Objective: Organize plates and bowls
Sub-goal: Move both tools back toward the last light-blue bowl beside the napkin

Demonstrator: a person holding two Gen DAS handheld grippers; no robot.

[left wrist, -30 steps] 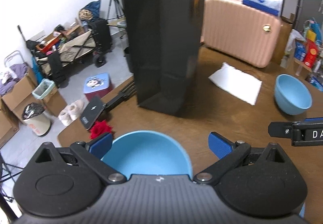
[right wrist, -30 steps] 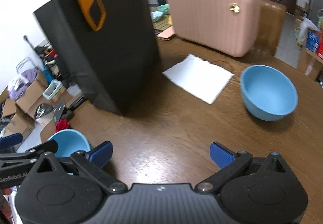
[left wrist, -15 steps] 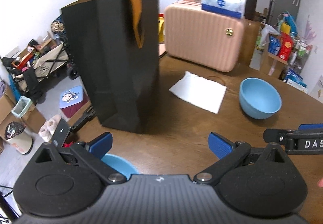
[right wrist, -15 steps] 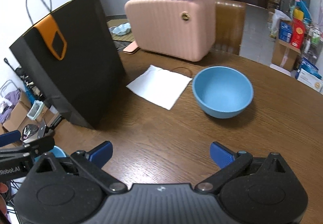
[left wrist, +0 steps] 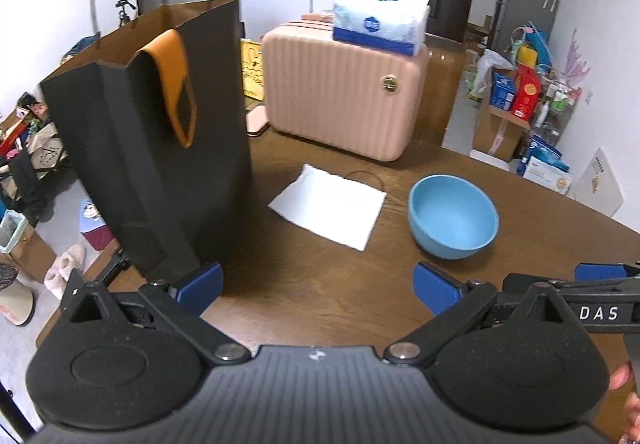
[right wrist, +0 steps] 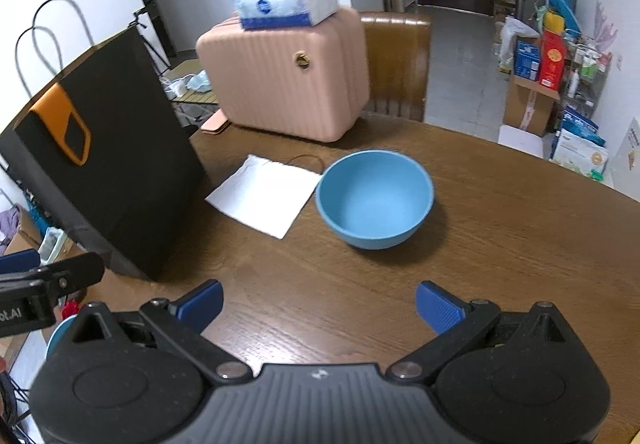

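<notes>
Bowl (right wrist: 374, 200) sits upright, mouth up, centre frame on our wooden table (right wrist: 520, 244); both grippers (left wrist: 318, 286) (right wrist: 319, 302) gape wide, empty.

1. "DAS" stands in white letters on the black body of the right claw (left wrist: 600, 276), right of the left claw.
2. "ot.AI" stands on the left claw (right wrist: 24, 264), left of the right claw.

Bowl (right wrist: 374, 200) right of paper (right wrist: 262, 200), before suitcase (right wrist: 286, 84).
</notes>
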